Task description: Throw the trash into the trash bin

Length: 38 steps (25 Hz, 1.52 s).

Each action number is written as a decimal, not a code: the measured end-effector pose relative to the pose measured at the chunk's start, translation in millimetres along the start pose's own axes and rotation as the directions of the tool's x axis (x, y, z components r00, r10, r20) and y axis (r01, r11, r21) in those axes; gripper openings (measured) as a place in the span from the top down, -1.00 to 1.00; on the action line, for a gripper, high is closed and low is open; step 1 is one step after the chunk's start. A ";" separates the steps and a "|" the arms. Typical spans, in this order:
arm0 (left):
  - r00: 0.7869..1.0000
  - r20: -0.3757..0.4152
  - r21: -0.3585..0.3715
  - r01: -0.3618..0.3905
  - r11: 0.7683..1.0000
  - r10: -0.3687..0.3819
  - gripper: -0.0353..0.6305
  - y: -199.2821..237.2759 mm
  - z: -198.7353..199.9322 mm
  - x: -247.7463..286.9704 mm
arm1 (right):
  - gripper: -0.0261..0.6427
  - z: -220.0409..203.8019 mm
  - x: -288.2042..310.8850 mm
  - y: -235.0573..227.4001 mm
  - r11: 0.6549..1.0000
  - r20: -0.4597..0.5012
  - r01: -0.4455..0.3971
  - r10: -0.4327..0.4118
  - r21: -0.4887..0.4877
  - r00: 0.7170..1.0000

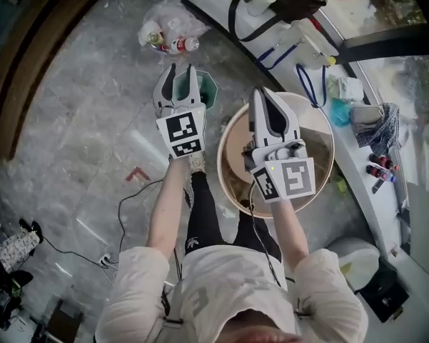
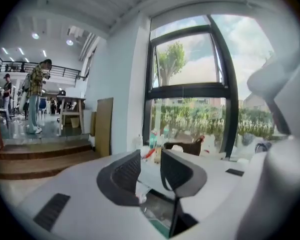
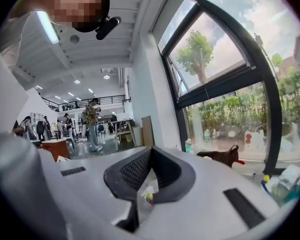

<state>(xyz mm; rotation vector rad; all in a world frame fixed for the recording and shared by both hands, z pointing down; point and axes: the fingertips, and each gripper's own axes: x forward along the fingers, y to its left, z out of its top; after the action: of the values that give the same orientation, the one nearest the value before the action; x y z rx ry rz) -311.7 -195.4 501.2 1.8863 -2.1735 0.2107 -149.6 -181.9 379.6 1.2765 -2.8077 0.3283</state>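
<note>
Right tool (image 1: 260, 95) over round bin (image 1: 223, 159), bag of bottles (image 1: 164, 26) beyond.

You've got loads of daylight coming through the big window (image 2: 189, 74) at 1 o'clock in both gripper views, with the sky nearly blown out. Fisheye bends the edges and blacks out the corners. Your left claw (image 2: 150, 156) looks soft up close. Head view's sharp, with pale glare streaks on the floor (image 1: 78, 120) around 9 o'clock.

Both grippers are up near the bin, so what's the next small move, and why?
Probably lower the left gripper toward the plastic bag of bottles on the floor. Its jaws stand apart with nothing between them, the right gripper is shut over the round bin, and that bag lies outside the bin.
</note>
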 end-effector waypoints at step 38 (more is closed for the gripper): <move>0.327 0.362 0.199 0.888 0.415 -0.873 0.86 -516.9 329.4 -331.5 | 0.88 259.3 -458.8 -145.1 0.711 0.463 0.701 -0.605 -0.051 0.648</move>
<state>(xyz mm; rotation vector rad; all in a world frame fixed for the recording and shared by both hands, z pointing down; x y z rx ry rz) 208.7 -47.5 62.1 2.9739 -0.9008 -0.5021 275.4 11.2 95.1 2.3949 -2.2727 -0.3385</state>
